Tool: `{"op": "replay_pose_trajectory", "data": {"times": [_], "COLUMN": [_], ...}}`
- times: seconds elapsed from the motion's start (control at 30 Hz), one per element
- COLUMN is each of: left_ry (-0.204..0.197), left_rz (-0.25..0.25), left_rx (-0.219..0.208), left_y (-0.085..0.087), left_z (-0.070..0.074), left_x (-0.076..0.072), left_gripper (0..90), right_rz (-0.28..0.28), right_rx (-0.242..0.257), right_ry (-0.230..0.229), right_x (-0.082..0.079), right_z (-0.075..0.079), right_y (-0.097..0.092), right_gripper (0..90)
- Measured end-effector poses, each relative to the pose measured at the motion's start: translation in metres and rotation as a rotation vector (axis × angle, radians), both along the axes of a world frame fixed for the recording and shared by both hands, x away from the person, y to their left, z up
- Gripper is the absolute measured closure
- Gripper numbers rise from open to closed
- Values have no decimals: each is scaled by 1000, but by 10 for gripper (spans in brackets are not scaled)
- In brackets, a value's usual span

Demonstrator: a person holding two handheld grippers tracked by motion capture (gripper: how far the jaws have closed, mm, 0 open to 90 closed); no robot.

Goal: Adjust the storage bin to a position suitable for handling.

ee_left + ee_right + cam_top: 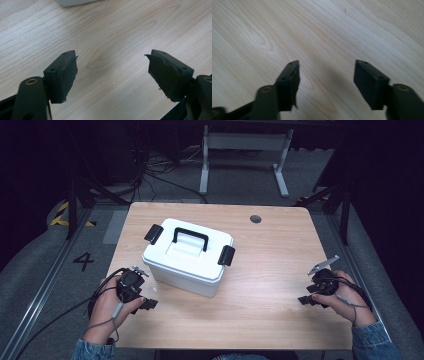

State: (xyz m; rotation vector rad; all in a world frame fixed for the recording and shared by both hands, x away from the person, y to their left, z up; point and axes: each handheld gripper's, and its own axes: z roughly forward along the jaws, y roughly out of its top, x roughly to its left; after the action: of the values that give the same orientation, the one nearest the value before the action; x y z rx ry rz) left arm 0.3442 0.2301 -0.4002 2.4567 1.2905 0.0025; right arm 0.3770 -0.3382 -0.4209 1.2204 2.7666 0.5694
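White lidded storage box point(187, 256) with a black handle point(190, 238) sits a bit left of the table's point(280, 270) middle, long axis slanting toward the right edge; left gripper point(145, 303) near the front-left corner is much nearer, right gripper point(306, 299) well apart by the right edge; both spread wide, gripping nothing.

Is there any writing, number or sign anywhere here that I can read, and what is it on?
"4": a black digit on the grey floor left of the table.
Yellow and black hazard stripes on the floor farther back at the left: a marking, no words.
The white box shows no label or brand in the high view.
Neither gripper view shows any text.
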Motion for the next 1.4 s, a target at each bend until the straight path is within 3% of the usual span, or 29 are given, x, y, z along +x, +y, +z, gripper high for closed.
{"op": "replay_pose_trajectory", "data": {"times": [0.03,0.07,0.2,0.3,0.57,0.83,1.03,1.2,1.33,1.4], "left_ry": [0,-1,-2,-1,3,5,7,5,8,7], "left_rz": [0,1,-1,-1,-9,-15,-9,-10,-15,-15], "left_rx": [0,-2,1,-5,3,1,-5,0,-3,-5], "left_y": [0,0,0,1,0,0,1,3,5,5], "left_z": [0,0,0,0,-1,-1,-3,-3,-3,-3], "left_x": [0,0,-1,-2,1,0,-2,-4,-5,-4], "left_gripper": [241,242,242,242,241,242,243,243,243,243], "right_rz": [0,4,34,55,45,64,111,97,116,136], "right_rx": [0,26,18,2,-15,56,83,79,88,105], "right_ry": [0,28,26,24,-3,5,-41,-9,-22,-36], "right_x": [0,-1,-2,-1,-2,-3,0,9,15,20], "right_z": [0,-1,-1,-1,-1,4,9,18,28,41], "right_y": [0,1,5,7,8,9,18,35,45,57], "right_gripper": [320,273,288,340,434,611,565,543,543,549]}}
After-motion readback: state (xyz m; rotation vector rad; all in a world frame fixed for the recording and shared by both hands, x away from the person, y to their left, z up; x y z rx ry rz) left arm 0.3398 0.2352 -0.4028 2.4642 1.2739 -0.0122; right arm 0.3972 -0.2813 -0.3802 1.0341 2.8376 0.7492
